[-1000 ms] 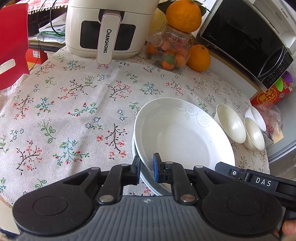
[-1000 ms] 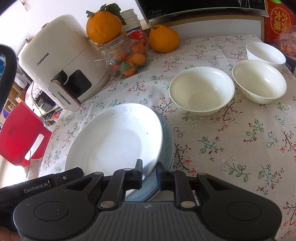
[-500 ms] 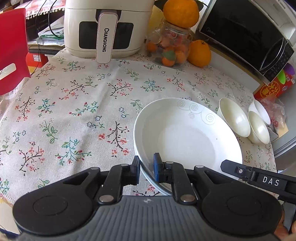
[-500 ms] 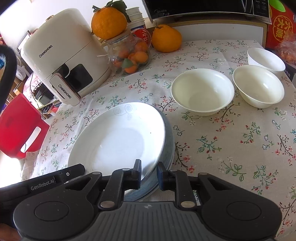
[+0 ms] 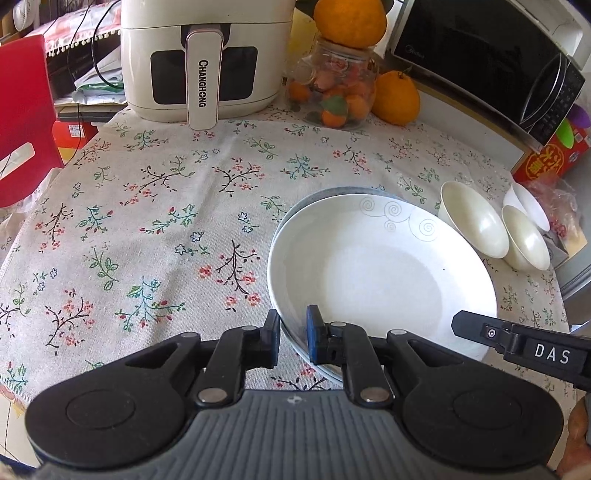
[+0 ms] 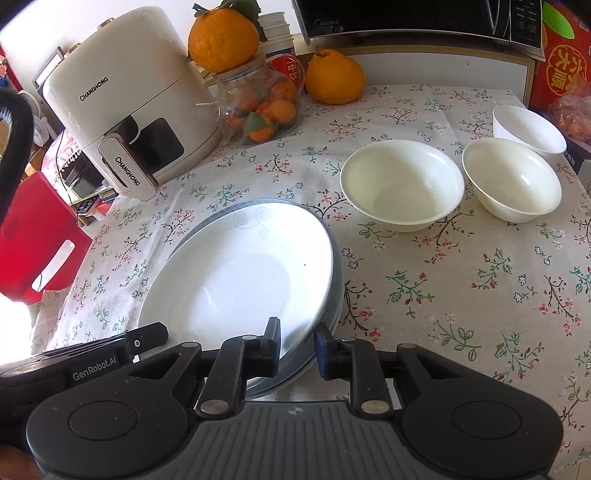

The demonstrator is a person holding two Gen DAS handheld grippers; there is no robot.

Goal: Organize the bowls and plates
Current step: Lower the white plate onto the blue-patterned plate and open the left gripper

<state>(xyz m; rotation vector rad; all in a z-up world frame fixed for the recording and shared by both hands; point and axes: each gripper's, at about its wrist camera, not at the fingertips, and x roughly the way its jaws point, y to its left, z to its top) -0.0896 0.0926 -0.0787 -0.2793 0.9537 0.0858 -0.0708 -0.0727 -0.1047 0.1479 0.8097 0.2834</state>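
The white plate (image 5: pixel 380 273) is sitting on top of a grey plate (image 6: pixel 336 280), the two nesting as a stack on the near side of the counter (image 6: pixel 461 295), with only a sliver of grey rim peeking out around the white one. I'm working my left tool (image 5: pixel 293 336) at the near left edge of that white plate: one pad is sitting outside the rim, the other inside the well, and they're clenching the rim between them. My right tool (image 6: pixel 297 343) is coming at the near right edge of the same stack; its fingers are straddling both rims, but they're standing parted, with daylight showing on each side, so this one is looking released. Moving outward, three white bowls are waiting to the right of the stack: a large bowl (image 6: pixel 400 184) nearest the plates, a middle bowl (image 6: pixel 511 181) just beside it, and a small bowl (image 6: pixel 528 127) tucked behind that one, all upright on the flowered cloth and apart from the plates. Further back, a cream air fryer (image 6: pixel 122 107) is standing at the far left, a glass jar (image 6: pixel 258 107) of small fruit next to it is carrying an orange (image 6: pixel 223 38) on its lid, and a second orange (image 6: pixel 334 75) is resting beside the jar. A microwave (image 6: pixel 406 14) is running along the back, a red box (image 6: pixel 565 66) is sitting at the far right, and a red chair (image 6: pixel 33 236) is showing off the left edge.
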